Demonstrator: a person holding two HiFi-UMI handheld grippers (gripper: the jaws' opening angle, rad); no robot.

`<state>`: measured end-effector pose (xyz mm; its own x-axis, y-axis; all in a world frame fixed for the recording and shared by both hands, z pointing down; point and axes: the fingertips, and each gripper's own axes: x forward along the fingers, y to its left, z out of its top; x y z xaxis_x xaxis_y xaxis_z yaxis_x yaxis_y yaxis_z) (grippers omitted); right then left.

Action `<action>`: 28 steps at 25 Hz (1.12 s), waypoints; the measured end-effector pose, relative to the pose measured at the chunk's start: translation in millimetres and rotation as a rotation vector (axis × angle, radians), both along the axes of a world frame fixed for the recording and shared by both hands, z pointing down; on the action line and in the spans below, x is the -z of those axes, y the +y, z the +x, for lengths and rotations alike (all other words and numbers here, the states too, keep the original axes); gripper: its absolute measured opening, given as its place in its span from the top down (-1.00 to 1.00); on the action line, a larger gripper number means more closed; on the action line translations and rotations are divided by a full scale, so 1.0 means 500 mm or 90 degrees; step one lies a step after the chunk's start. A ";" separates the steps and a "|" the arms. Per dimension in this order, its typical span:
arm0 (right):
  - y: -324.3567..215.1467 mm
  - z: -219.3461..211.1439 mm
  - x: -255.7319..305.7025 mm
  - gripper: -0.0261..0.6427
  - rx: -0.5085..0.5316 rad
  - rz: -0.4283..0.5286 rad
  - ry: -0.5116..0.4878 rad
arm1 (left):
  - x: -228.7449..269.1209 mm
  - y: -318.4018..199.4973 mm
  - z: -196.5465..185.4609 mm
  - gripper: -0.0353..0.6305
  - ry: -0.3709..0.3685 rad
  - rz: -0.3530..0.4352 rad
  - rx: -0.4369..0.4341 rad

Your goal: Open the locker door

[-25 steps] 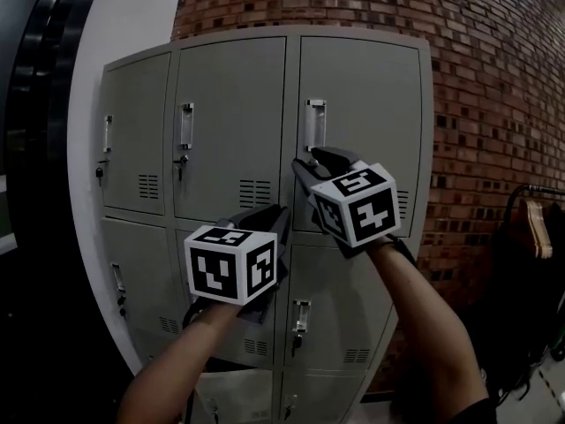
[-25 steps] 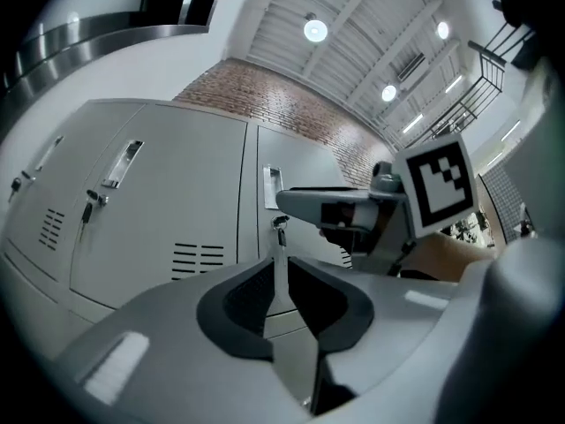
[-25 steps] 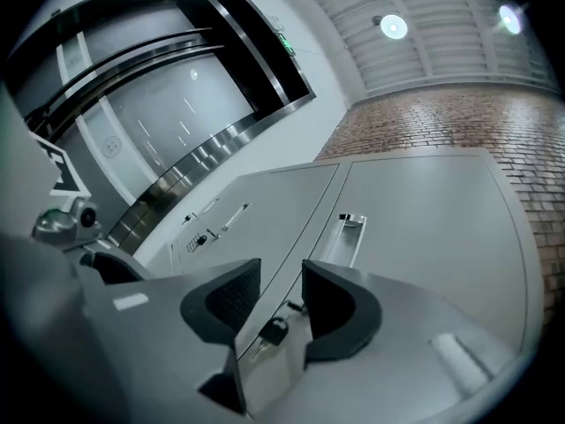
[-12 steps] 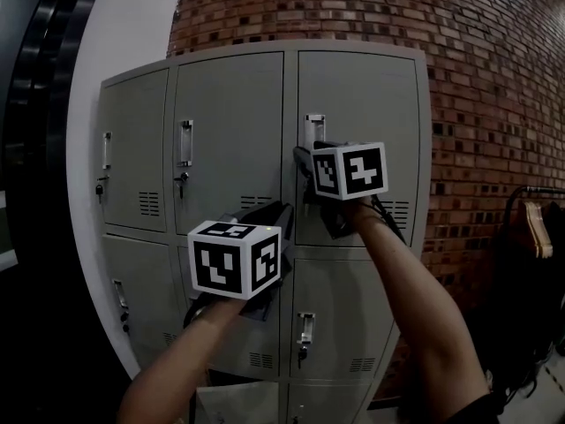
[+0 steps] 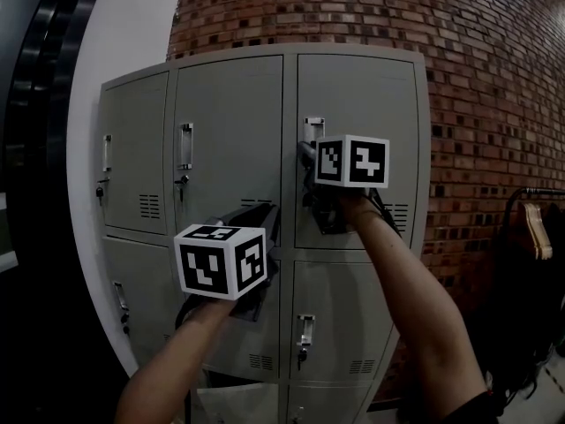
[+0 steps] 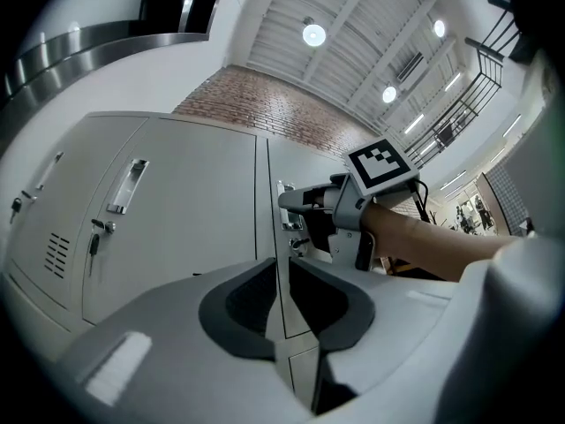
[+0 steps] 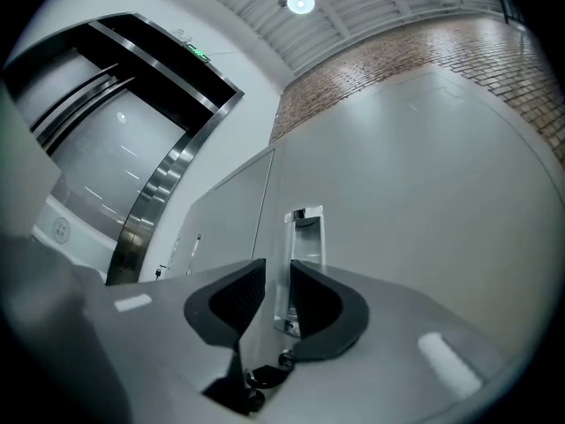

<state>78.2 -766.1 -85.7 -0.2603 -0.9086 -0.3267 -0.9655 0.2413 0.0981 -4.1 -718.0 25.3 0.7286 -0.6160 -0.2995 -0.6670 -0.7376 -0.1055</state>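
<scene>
The grey upper right locker door (image 5: 371,104) is closed, its upright metal handle (image 5: 313,126) near its left edge. My right gripper (image 5: 307,155) is up against that handle. In the right gripper view the jaws (image 7: 278,276) are closing with the handle's (image 7: 306,228) lower part between them; a sliver of door still shows beside the left pad. The left gripper (image 5: 267,215) hangs lower, in front of the middle column. Its jaws (image 6: 276,272) stand a narrow gap apart with nothing between them, and the right gripper (image 6: 291,200) shows beyond them.
A key lock (image 7: 258,378) sits just below the handle. More closed lockers (image 5: 229,122) fill the left and the rows beneath. A brick wall (image 5: 477,78) rises behind, a white column (image 5: 124,25) stands at the left, and a rack with a hanger (image 5: 534,228) at the right.
The right gripper has risen to the handle, turned onto its side, and its jaws have narrowed round the handle. The left gripper has sunk a little to the left.
</scene>
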 end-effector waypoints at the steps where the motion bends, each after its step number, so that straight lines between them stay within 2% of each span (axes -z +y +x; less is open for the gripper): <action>1: 0.006 0.001 0.001 0.69 0.001 0.001 0.002 | 0.000 0.001 0.002 0.82 0.000 -0.002 0.001; 3: 0.020 0.000 0.003 0.75 0.005 0.003 0.007 | -0.001 0.003 0.005 0.82 0.003 -0.006 0.003; 12: 0.103 -0.024 0.003 0.78 0.044 0.022 0.042 | 0.004 0.037 0.019 0.82 0.019 -0.013 0.006; 22: 0.232 -0.026 0.001 0.78 0.100 0.047 0.038 | 0.012 0.103 0.028 0.82 0.039 -0.013 0.016; 28: 0.293 -0.020 0.004 0.78 0.113 0.058 0.042 | 0.017 0.144 0.036 0.82 0.056 -0.012 0.016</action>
